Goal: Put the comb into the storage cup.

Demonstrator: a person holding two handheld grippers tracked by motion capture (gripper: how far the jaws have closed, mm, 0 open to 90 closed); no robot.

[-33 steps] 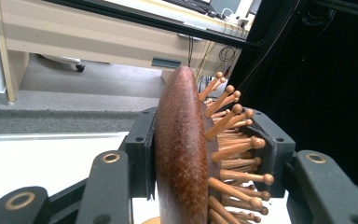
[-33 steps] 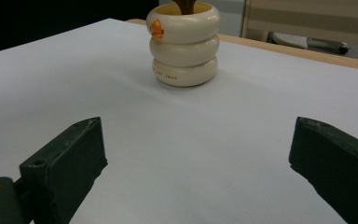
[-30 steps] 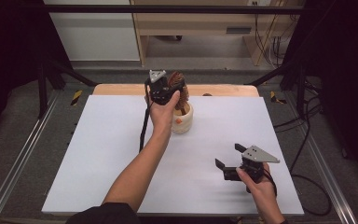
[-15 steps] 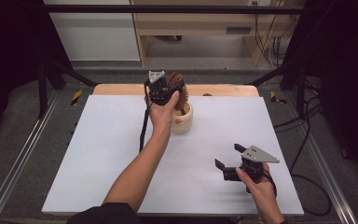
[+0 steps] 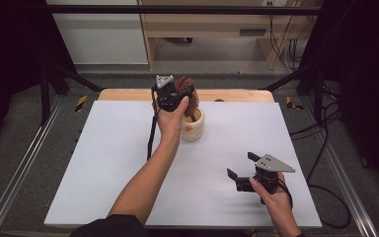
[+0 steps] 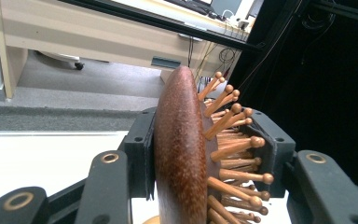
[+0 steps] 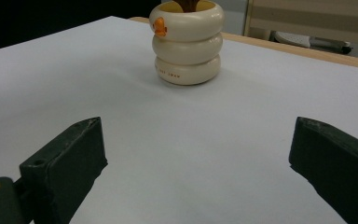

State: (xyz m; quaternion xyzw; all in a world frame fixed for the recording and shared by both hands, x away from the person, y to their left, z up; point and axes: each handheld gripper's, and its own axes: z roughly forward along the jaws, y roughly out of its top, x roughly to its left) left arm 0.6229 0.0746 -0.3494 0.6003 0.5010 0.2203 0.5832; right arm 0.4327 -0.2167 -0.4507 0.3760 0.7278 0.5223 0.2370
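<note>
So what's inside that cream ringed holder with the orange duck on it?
The cream ringed holder holds the handle end of a brown wooden hairbrush, gripped by the left gripper. Its depth and the holder's bottom are hidden.

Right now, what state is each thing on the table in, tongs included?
Brown wooden hairbrush with peg bristles: upright, head clamped between the left tongs, handle down in the holder.
Cream ribbed ceramic holder with an orange duck: upright on the table, brush handle inside.
Left tongs: shut on the hairbrush head.
Right tongs: open, nothing between them, over the white table.
</note>
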